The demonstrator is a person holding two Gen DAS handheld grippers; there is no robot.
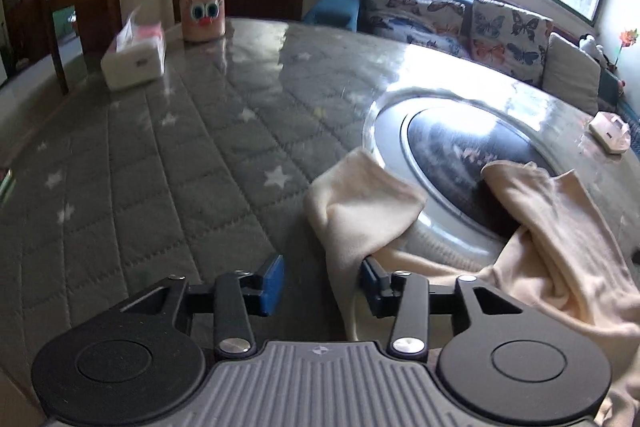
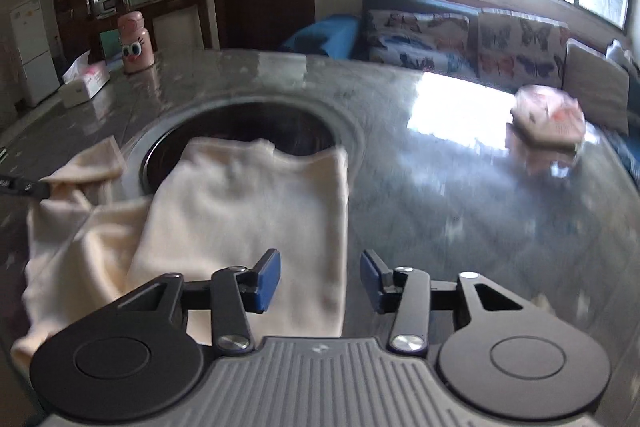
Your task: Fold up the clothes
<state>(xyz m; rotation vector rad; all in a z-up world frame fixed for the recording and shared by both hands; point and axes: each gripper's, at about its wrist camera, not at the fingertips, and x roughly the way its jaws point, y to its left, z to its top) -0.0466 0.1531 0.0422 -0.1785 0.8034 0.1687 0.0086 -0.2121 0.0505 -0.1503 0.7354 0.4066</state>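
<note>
A cream garment (image 2: pixel 244 215) lies on the glass-topped table, partly folded, over the round inset panel (image 2: pixel 240 131). In the left wrist view the garment (image 1: pixel 540 239) is bunched at the right, with a sleeve (image 1: pixel 360 203) lying just ahead of the right fingertip. My left gripper (image 1: pixel 322 283) is open and empty, its right finger beside the cloth edge. My right gripper (image 2: pixel 320 279) is open and empty, hovering over the garment's near right edge. The tip of the left gripper (image 2: pixel 24 187) shows at the garment's left sleeve.
A white tissue box (image 1: pixel 134 55) and a pink owl-face jar (image 1: pixel 202 3) stand at the table's far left. A pink packet (image 2: pixel 548 119) lies at the far right. A sofa with butterfly cushions (image 1: pixel 460 23) runs behind the table. The grey star-pattern table cover (image 1: pixel 160 163) spreads left.
</note>
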